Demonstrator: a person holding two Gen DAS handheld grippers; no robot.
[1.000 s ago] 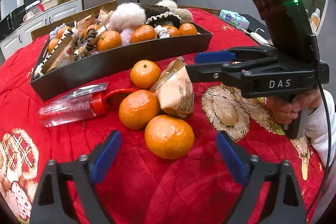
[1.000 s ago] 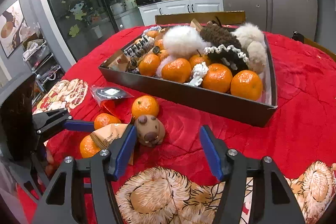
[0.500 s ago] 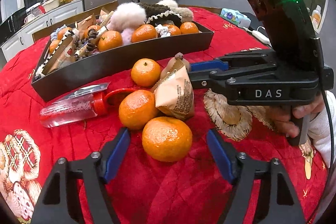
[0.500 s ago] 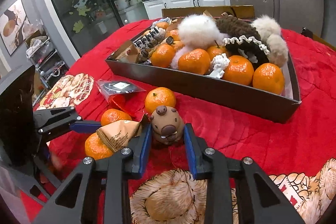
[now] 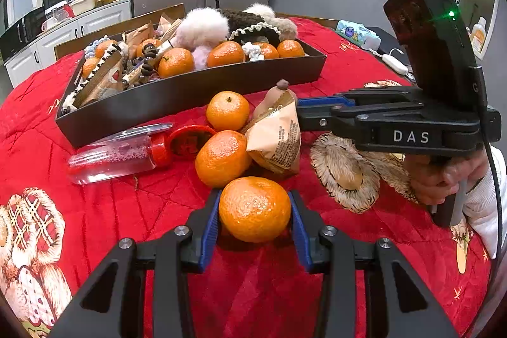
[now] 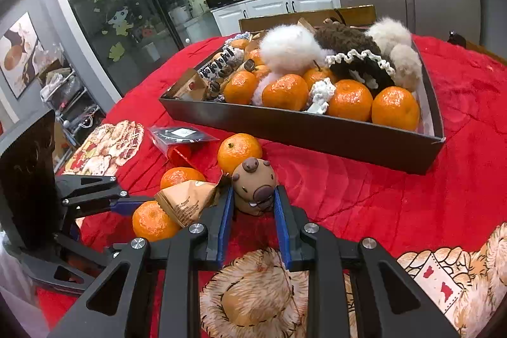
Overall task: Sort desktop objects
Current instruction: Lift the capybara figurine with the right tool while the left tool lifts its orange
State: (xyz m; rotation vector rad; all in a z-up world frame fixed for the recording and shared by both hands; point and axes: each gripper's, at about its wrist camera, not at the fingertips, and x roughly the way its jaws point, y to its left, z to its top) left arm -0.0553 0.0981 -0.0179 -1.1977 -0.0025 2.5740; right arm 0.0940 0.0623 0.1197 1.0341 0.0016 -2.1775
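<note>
So the left tool (image 5: pixel 255 222) had its blue pads closing in on the nearest orange (image 5: pixel 254 209) — one pad on each side of it, both touching the peel, the fruit sitting on the red cloth (image 5: pixel 126 211) at the near edge of the pile. The right tool (image 6: pixel 253 205) was doing the same with the little brown capybara toy (image 6: pixel 254 187), jaws closing, pads pressed against its sides, the toy upright on the cloth and facing the camera.

Just left of the toy sat a tan snack packet (image 6: pixel 187 200), leaning on two more oranges, with a fourth orange (image 6: pixel 239 151) just behind the toy. From the left camera, a clear bottle with a red cap (image 5: pixel 117 154) lay on its side to the left of the pile, and a small plastic bag (image 6: pixel 182 135) sat beside it, toward the tray.

Farther back on the counter was the black tray (image 6: pixel 301 129) — already pretty full: a row of oranges along the near wall, a white fluffy ball (image 6: pixel 290 48), a dark knitted thing with a cream frill (image 6: pixel 358 60), beige pompoms, and some snack packets and hair ties at the left end.

A hand (image 5: pixel 443 176) in a white sleeve gripped the handle of the right tool, seen at the right of the left camera.
</note>
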